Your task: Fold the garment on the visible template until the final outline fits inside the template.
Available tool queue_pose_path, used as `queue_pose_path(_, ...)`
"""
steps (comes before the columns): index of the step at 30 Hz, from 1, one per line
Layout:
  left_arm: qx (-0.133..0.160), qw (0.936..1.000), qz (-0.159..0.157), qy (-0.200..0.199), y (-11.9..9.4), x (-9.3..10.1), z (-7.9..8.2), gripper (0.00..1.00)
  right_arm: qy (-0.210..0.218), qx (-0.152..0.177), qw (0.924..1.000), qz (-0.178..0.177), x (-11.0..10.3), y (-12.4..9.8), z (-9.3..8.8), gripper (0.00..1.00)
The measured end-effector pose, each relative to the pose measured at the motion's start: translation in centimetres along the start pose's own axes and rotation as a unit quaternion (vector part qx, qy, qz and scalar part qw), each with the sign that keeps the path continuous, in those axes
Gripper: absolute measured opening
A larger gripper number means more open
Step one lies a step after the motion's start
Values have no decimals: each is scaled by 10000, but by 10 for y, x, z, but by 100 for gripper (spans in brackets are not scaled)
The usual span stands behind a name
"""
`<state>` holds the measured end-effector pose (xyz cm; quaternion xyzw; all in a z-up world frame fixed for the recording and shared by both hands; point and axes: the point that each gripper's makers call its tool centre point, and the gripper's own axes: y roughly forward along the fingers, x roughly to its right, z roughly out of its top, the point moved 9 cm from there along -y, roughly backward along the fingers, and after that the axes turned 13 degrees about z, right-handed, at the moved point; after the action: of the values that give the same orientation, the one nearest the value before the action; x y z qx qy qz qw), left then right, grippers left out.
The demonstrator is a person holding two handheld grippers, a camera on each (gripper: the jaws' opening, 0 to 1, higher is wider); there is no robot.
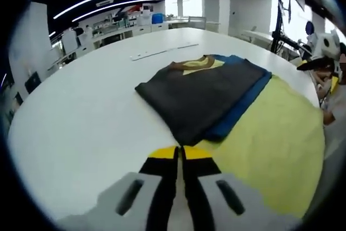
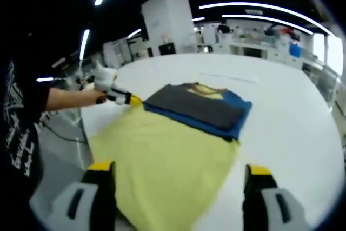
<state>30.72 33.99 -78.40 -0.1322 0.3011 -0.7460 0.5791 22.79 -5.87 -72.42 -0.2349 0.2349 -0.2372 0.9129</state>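
Left claw [image 1: 180,158], bottom centre of the left gripper view: jaws pressed together, yellow tips meeting, nothing between them, poised just short of the near edge of the folded garment [image 1: 208,93]. Right claw [image 2: 179,179], bottom of the right gripper view: jaws wide apart, empty, straddling the near end of the yellow template [image 2: 173,160]. Garment sits mid-frame as a dark grey rectangle over a blue layer, a tan collar showing at its far end; it lies across the far end of the template on the white counter [image 1: 81,117]. In the right gripper view the left claw shows at centre left, held in a person's hand [image 2: 97,97], right by the template's far corner. Risk, as judged: the blue layer juts past the grey one, and a careless nudge could drag the stack off the template's far edge or spring the fold open. Dark sleeve at left carries pale print, not legible. No brands or labels readable.
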Motion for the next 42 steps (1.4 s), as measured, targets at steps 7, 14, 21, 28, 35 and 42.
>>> queue_pose_path(7, 49, 9999, -28, 104, -7, 4, 2, 1, -77, -57, 9999, 119, -1, 2, 0, 99)
queue_pose_path(14, 287, 9991, -198, 238, -25, 6, 8, 20, -202, -191, 9993, 255, -3, 4, -2, 99)
queue_pose_path(21, 603, 9955, -682, 261, -45, 12, 7, 36, -345, -377, 9979, 387, -7, 4, -5, 99)
queue_pose_path(28, 683, 9918, -990, 430, -66, 19, 7, 53, -600, -684, 9941, 595, -18, 4, -13, 99)
queue_pose_path(35, 522, 9883, -1291, 614, -91, 39, 0, 65, -722, -912, 9906, 720, -25, 5, -23, 99)
queue_pose_path(42, 284, 9845, -1607, 640, -107, 60, -17, 65, -806, -1144, 9866, 844, -32, 8, -34, 95)
